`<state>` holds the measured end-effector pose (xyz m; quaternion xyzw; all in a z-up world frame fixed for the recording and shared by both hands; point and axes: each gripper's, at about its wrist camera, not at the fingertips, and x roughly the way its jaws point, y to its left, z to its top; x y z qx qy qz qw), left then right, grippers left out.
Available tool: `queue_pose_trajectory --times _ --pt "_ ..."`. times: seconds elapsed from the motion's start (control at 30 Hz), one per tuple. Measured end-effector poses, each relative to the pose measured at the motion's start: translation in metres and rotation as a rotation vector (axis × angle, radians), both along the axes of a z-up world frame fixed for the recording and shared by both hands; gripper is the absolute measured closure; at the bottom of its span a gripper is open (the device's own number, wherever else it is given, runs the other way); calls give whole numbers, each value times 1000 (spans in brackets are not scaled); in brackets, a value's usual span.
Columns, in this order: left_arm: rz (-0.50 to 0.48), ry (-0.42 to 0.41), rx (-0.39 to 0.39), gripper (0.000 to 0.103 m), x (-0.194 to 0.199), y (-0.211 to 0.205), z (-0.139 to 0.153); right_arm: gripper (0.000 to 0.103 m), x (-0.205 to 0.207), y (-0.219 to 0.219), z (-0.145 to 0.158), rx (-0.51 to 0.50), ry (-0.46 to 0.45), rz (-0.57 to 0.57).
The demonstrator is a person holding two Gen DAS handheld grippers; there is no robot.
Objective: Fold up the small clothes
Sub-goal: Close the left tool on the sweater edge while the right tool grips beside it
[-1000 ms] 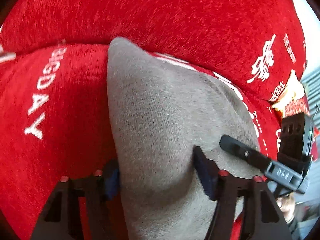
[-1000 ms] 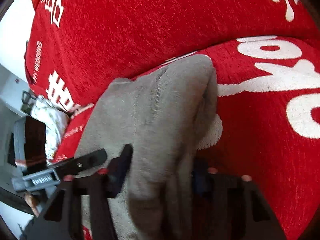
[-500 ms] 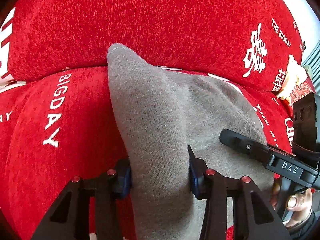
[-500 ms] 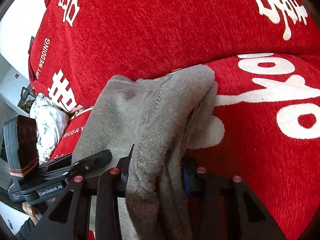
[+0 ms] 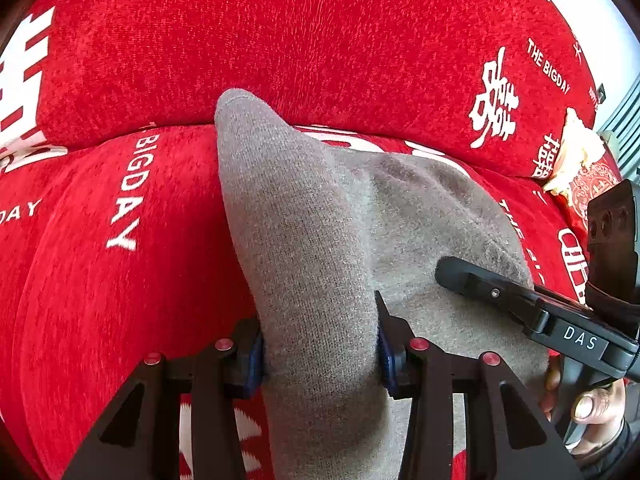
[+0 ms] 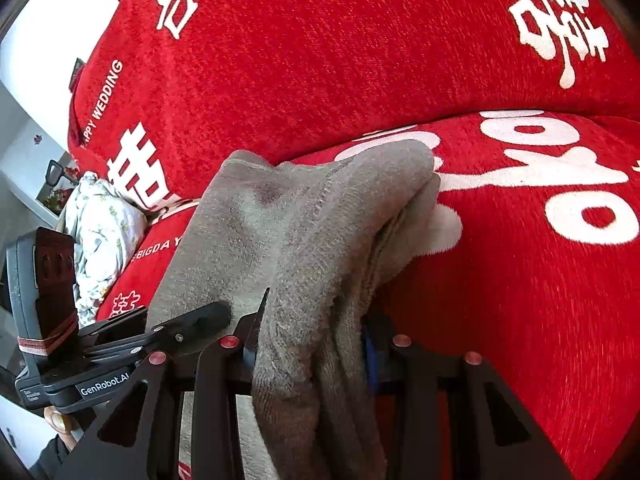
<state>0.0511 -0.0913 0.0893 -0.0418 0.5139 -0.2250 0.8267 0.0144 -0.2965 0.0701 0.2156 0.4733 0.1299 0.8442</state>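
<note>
Sock (image 5: 320,240): grey, thick knit, held up off the red sofa cover (image 5: 120,300) with its far end draped toward the backrest.

Left tongs (image 5: 320,350): clamped on the near part of the sock, both blue pads pressed into the knit. The fabric bulges between them, so you hold a bunched wad, not a flat edge.

Right tongs (image 6: 312,344): clamped on the other side of the same sock, where several layers are stacked. The right-hand pad is mostly hidden behind the cloth.

Risks, in order of likelihood:
- Layers slip. On the right you grip a stack; if the inner layer is only pinched lightly, it can slide out as you carry the fold, leaving a skewed edge.
- Far end drags. The toe lies against the plush cover, which can catch the knit and pull the sock crooked.
- Uneven hands. If one hand leads, the sock twists between the two grips.
- Tongs collide. Each wrist view shows the other tool just beside the cloth; bringing them closer invites a knock.

Patterned cloth bundle (image 6: 104,236): well apart, no concern.
</note>
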Motion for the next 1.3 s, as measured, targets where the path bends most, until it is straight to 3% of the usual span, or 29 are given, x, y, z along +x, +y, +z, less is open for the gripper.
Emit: queue_pose_trajectory --times 1.3 --pt "15 -67 -14 58 -114 55 12 64 -101 58 25 -60 -55 41"
